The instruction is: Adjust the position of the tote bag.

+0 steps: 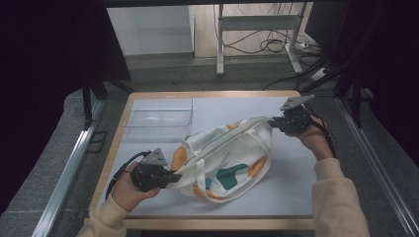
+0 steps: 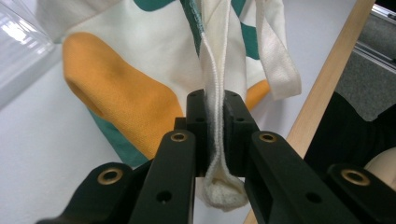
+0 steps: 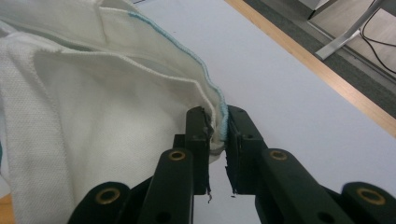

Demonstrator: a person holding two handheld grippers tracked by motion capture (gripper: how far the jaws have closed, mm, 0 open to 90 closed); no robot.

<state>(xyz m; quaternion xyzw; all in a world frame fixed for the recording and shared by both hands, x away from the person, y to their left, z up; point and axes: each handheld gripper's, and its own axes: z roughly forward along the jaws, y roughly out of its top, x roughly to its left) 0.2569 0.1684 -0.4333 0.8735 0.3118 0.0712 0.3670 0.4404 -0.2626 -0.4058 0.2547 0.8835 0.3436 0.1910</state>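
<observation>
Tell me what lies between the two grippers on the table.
In the high view, the tote bag spans the stretch between the left gripper and the right gripper; each gripper's jaws are clamped on an edge of it.

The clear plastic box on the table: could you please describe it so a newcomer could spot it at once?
Start at the wooden-edged table with its pale grey mat. At its far left corner stands the clear plastic box, rectangular and open-topped. Unlike the cream cloth tote bag with orange and green patches beside it, it is see-through and rigid.
</observation>
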